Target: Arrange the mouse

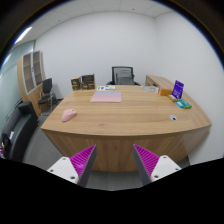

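A pink mouse lies on the left part of a large wooden desk, near its left edge. A pink mat lies flat further back near the desk's far edge. My gripper is well short of the desk, level with its front panel, far from the mouse. Its fingers with magenta pads are spread wide apart and hold nothing.
A black office chair stands behind the desk. A purple box and a teal object sit at the desk's right end. A small object lies near the front right. Another desk with a chair and shelves stand left.
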Demonstrator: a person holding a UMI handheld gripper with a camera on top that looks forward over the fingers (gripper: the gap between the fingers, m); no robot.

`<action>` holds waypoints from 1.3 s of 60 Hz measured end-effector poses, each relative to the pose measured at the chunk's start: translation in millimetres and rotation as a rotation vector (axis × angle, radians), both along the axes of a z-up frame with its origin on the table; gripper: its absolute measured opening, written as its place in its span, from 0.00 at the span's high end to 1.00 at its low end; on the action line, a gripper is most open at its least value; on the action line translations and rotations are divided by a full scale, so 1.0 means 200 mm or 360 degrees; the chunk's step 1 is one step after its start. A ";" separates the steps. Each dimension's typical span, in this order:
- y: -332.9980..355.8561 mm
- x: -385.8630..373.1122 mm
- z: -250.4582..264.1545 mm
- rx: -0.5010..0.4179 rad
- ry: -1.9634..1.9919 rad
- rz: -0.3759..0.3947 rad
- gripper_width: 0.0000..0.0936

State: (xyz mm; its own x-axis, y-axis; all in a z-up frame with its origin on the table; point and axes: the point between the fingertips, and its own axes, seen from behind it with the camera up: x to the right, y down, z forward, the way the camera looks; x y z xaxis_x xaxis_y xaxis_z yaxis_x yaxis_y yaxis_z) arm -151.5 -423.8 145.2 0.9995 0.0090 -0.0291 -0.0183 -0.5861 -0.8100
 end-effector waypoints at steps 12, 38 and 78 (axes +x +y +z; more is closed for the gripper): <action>0.17 -0.63 0.00 0.0116 0.0007 -0.0006 0.20; 0.88 -1.62 -0.43 0.0112 0.0172 0.0122 0.20; 1.87 -1.71 -0.75 -0.0032 0.0148 0.0185 0.18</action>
State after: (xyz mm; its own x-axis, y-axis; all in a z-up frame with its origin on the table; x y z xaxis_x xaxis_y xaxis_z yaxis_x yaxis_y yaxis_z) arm -492.8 -49.8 -5.1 0.9848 0.1228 -0.1229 -0.0239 -0.6048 -0.7961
